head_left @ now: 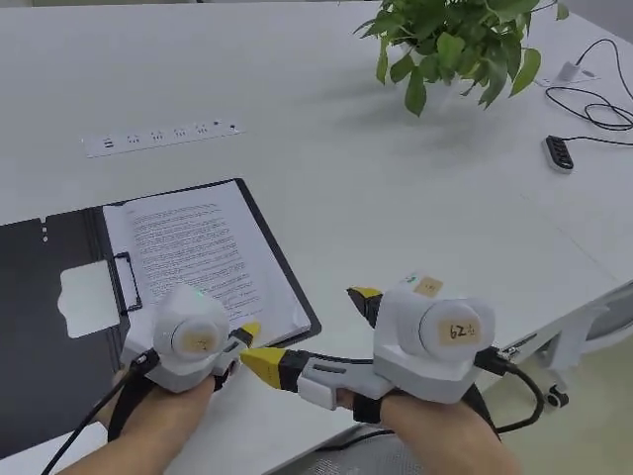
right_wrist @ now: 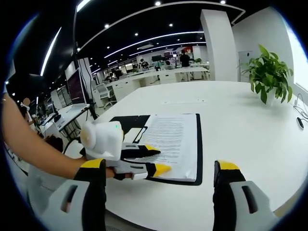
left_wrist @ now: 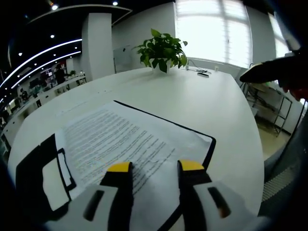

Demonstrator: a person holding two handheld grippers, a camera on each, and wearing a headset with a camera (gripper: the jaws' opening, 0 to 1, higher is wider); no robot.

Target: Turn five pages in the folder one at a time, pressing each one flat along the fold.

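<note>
The black folder (head_left: pixel 45 336) lies open on the white table, its printed page (head_left: pixel 198 247) on the right half under a clip (head_left: pixel 124 282). My left gripper (head_left: pixel 244 339) hovers low over the page's near right corner; its yellow-tipped jaws stand apart with nothing between them. In the left gripper view (left_wrist: pixel 156 167) the page (left_wrist: pixel 125 139) lies flat just ahead. My right gripper (head_left: pixel 313 328) points left from beside the folder's right edge, open wide and empty. In the right gripper view (right_wrist: pixel 160 165) the left gripper (right_wrist: pixel 103 139) and the page (right_wrist: pixel 175 139) sit between its jaws.
A white power strip (head_left: pixel 158 136) lies beyond the folder. A potted plant (head_left: pixel 455 45) stands at the far right, with a black device (head_left: pixel 559 152) and cables (head_left: pixel 603 109) near it. The table's edge (head_left: pixel 554 327) runs close on the right.
</note>
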